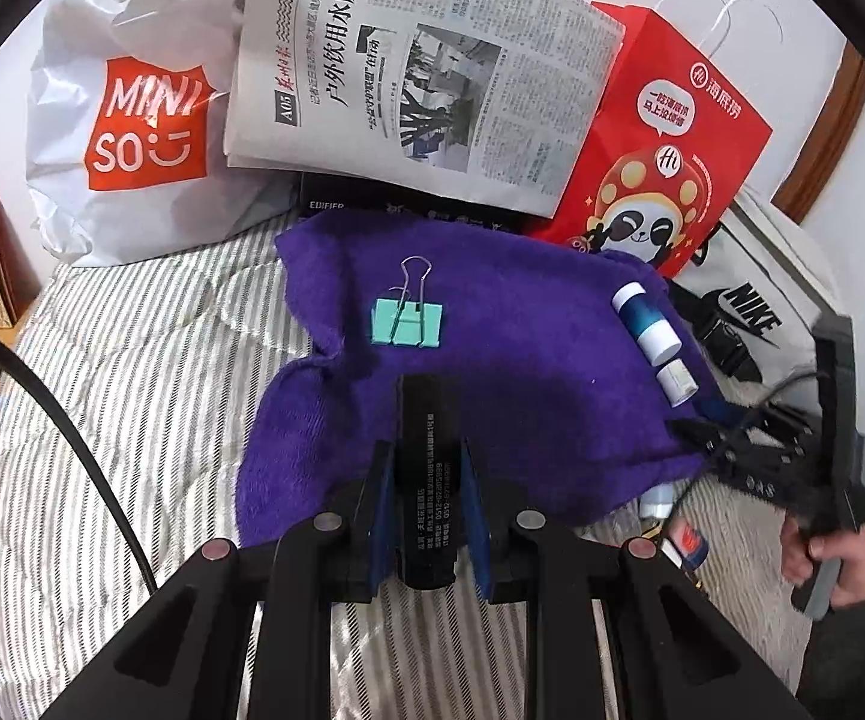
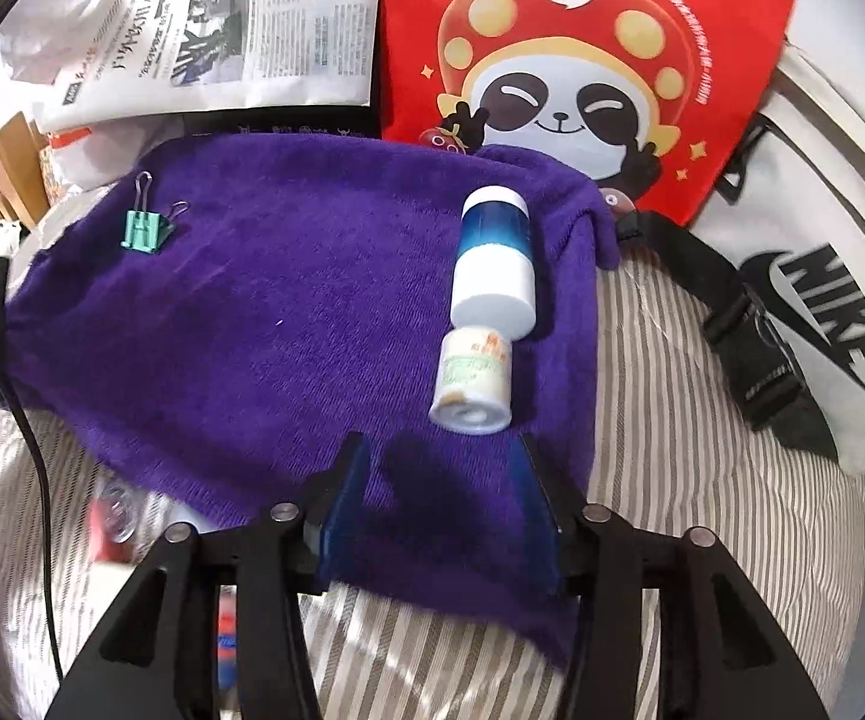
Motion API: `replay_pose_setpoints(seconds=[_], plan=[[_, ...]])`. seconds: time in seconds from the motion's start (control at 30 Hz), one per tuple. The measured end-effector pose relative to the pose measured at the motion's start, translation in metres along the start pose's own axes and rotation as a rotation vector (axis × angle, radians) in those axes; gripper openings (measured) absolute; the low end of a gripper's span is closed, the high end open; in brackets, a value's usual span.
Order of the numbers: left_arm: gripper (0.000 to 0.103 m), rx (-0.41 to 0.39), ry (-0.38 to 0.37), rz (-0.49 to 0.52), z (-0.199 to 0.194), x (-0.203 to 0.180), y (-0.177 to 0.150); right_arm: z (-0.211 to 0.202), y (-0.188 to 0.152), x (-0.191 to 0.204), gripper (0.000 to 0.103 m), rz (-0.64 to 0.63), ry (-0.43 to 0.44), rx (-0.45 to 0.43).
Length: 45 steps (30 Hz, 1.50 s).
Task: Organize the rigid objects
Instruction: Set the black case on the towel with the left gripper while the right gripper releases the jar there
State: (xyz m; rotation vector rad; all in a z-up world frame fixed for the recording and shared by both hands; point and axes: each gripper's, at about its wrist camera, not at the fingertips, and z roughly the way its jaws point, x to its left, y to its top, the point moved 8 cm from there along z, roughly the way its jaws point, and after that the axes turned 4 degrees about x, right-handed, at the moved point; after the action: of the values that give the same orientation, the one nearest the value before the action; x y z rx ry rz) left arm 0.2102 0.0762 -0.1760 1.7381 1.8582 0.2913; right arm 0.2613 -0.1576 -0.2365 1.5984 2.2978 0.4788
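My left gripper [image 1: 426, 450] is shut on a slim black box [image 1: 426, 420] with white print, held over the near edge of a purple towel [image 1: 492, 360]. A green binder clip [image 1: 408, 321] lies on the towel ahead of it. In the right wrist view my right gripper [image 2: 441, 450] stands open over the towel [image 2: 282, 330] with nothing between its fingers. Just beyond its tips a small white bottle [image 2: 473, 384] lies on its side. A blue-and-white bottle [image 2: 495, 264] lies end to end behind it. The clip [image 2: 144, 228] is far left.
Striped bedding [image 1: 132, 390] lies under the towel. Behind it are a white MINISO bag [image 1: 132, 138], a newspaper [image 1: 420, 72], a red panda paper bag [image 1: 660, 150] and a white Nike bag [image 2: 822, 312]. A black cable [image 1: 72, 420] crosses the left. A hand [image 1: 822, 552] shows at the right.
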Motion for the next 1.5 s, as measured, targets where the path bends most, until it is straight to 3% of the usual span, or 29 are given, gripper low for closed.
replay_pose_setpoints(seconds=[0.43, 0.67, 0.93, 1.2, 1.33, 1.4, 1.5], plan=[[0.021, 0.04, 0.006, -0.006, 0.034, 0.001, 0.02, -0.064, -0.033, -0.014, 0.056, 0.058, -0.004, -0.089], [0.021, 0.078, 0.045, -0.016, 0.062, 0.014, 0.019, -0.092, -0.056, -0.029, 0.056, 0.114, -0.006, -0.126], [0.021, 0.099, 0.09, -0.016, 0.073, 0.023, 0.02, -0.098, -0.063, -0.04, 0.056, 0.152, 0.013, -0.136], [0.021, 0.125, 0.186, 0.073, 0.084, 0.014, 0.018, -0.093, -0.07, -0.037, 0.056, 0.131, 0.016, -0.114], [0.021, 0.131, 0.192, 0.083, 0.085, 0.013, 0.019, -0.091, -0.075, -0.034, 0.056, 0.12, 0.017, -0.095], [0.023, 0.14, 0.185, 0.087, 0.086, 0.012, 0.019, -0.092, -0.076, -0.034, 0.056, 0.115, 0.012, -0.095], [0.036, 0.157, 0.18, 0.114, 0.087, 0.006, 0.017, -0.097, -0.077, -0.033, 0.056, 0.113, 0.018, -0.103]])
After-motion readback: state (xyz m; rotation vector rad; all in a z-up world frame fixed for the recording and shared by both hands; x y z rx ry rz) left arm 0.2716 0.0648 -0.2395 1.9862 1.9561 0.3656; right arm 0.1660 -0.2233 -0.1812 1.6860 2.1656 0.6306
